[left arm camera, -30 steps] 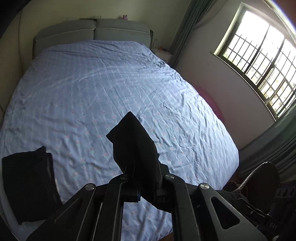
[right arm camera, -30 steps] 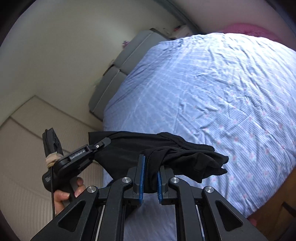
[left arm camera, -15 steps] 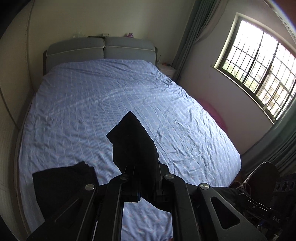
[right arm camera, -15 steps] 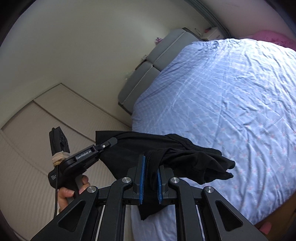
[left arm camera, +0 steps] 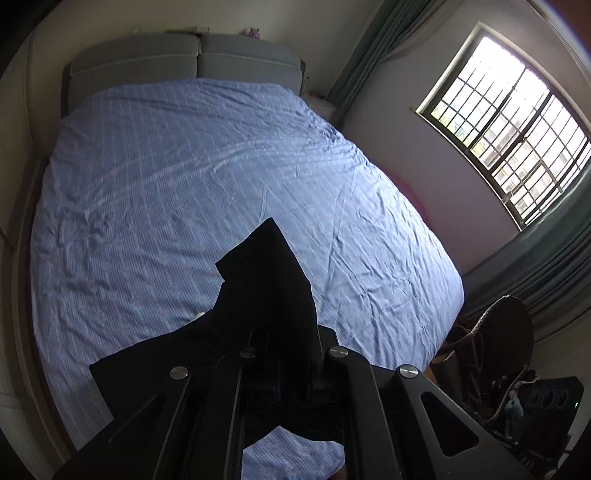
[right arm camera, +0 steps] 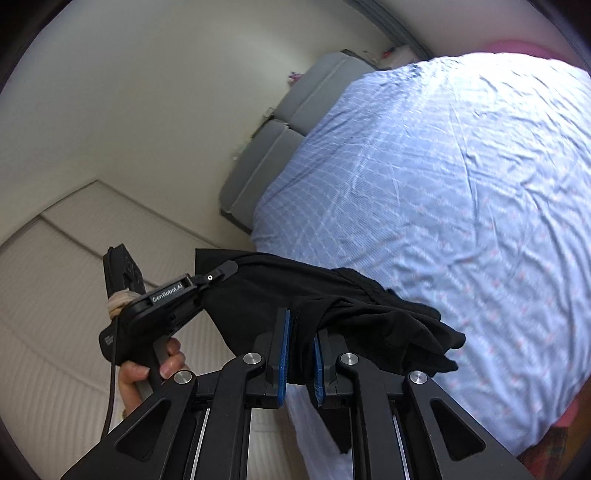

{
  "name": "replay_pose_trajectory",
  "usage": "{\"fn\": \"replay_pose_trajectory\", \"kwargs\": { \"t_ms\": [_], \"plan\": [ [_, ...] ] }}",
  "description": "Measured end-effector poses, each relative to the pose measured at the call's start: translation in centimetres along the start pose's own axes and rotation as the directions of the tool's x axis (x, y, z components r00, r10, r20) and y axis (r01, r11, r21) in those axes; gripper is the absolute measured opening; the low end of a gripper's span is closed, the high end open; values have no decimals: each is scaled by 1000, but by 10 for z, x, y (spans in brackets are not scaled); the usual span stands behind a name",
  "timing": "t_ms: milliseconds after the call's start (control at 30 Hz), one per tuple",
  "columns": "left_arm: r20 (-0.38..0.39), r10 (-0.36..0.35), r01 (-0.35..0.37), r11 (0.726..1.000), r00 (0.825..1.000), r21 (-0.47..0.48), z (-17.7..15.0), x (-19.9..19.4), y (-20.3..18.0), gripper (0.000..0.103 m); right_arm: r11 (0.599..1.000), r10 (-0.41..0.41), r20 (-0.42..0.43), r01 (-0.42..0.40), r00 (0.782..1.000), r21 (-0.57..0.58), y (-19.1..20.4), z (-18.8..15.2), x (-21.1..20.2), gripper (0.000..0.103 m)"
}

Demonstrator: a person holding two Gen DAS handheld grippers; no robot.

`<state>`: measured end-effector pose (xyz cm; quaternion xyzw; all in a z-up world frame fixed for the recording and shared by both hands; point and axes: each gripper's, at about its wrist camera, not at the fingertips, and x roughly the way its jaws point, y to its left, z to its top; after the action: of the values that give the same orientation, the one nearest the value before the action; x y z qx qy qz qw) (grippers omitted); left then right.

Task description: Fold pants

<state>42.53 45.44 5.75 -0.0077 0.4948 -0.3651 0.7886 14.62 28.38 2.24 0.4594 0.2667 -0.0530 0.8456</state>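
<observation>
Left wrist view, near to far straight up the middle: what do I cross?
left gripper → black pants → blue bedsheet → grey headboard → wall

Between the blue-padded black fingers [right arm camera: 282, 343] the pants [right arm camera: 354, 314] are plain black, and beyond them the bed sheet [right arm camera: 461, 192] is light blue with a fine check pattern, the headboard [left arm camera: 184, 62] grey.

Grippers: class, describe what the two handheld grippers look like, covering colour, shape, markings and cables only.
The right gripper is matte black with angular linkage arms, silver pivot bolts and blue finger pads. The left gripper is black too, printed "GenRobot.AI" in white, with tan banding and a black cable; a bare hand grips it.
</observation>
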Motion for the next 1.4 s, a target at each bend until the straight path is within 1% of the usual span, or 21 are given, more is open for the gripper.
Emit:
{"fn": "replay_pose_trajectory", "kwargs": {
  "t_ms": [167, 233, 267, 333, 367, 433, 467, 533, 567, 633, 667, 733, 833, 967, 1033, 1100, 1167, 1233, 1300, 1333, 1400],
  "plan": [
    [-27, -59, 58, 998, 998, -34, 13, 26, 22, 10, 995, -94, -5, 95, 996, 16, 13, -9, 35, 12],
    [-29, -107, 106, 994, 994, -37, 12, 30, 34, 10, 991, -134, -1, 134, 991, 13, 19, -15, 41, 12],
    [-32, -106, 105, 994, 994, -28, 10, 30, 37, 10, 987, -160, 13, 160, 987, -6, 25, -21, 42, 12],
    [-59, -78, 78, 997, 995, -6, 1, 36, 51, 10, 979, -199, 33, 200, 979, -39, 35, -35, 46, 12],
    [-75, -64, 64, 998, 995, -6, -7, 42, 63, 10, 976, -214, 19, 215, 977, -45, 39, -43, 54, 12],
    [-136, -26, 23, 999, 990, -26, -29, 62, 99, 10, 974, -225, -35, 223, 974, -40, 38, -61, 74, 12],
    [-163, -10, 3, 999, 987, -42, -39, 72, 116, 10, 972, -237, -84, 236, 968, -19, 32, -74, 90, 12],
    [-221, 16, -35, 996, 975, -81, -60, 91, 147, 10, 966, -248, -181, 257, 952, 31, 17, -94, 118, 12],
    [-261, 29, -58, 993, 965, -106, -73, 101, 165, 10, 959, -247, -254, 273, 935, 75, 3, -109, 138, 12],
    [-316, 47, -99, 984, 948, -151, -93, 114, 193, 10, 945, -235, -352, 299, 906, 137, -16, -129, 166, 12],
    [-331, 44, -105, 980, 943, -167, -103, 118, 204, 10, 935, -228, -401, 314, 887, 163, -24, -142, 179, 12],
    [-337, 48, -114, 978, 940, -177, -111, 118, 215, 10, 926, -207, -460, 324, 864, 193, -32, -161, 196, 12],
    [-329, 57, -125, 974, 943, -187, -116, 117, 225, 12, 932, -220, -497, 331, 839, 146, -31, -180, 212, 12],
    [-340, 86, -156, 970, 937, -186, -115, 122, 240, 15, 922, -203, -556, 349, 806, 169, -35, -202, 235, 12],
    [-343, 111, -180, 968, 933, -177, -110, 126, 245, 20, 915, -197, -580, 360, 790, 180, -37, -211, 243, 12],
    [-342, 150, -214, 964, 928, -158, -107, 129, 252, 21, 911, -193, -599, 368, 778, 184, -38, -219, 250, 12],
    [-343, 161, -223, 963, 925, -150, -106, 130, 256, 23, 911, -210, -605, 379, 768, 165, -39, -225, 255, 12],
    [-339, 204, -262, 956, 918, -133, -106, 130, 261, 27, 910, -223, -614, 388, 757, 147, -40, -231, 261, 12],
    [-317, 265, -320, 938, 911, -135, -103, 123, 268, 29, 907, -232, -624, 398, 746, 139, -43, -234, 265, 12],
    [-301, 285, -339, 929, 910, -147, -102, 119, 271, 34, 906, -236, -627, 402, 742, 135, -43, -235, 265, 12],
    [-268, 369, -423, 888, 890, -181, -99, 105, 284, 41, 900, -254, -637, 418, 728, 119, -45, -232, 262, 13]
  ]
}}
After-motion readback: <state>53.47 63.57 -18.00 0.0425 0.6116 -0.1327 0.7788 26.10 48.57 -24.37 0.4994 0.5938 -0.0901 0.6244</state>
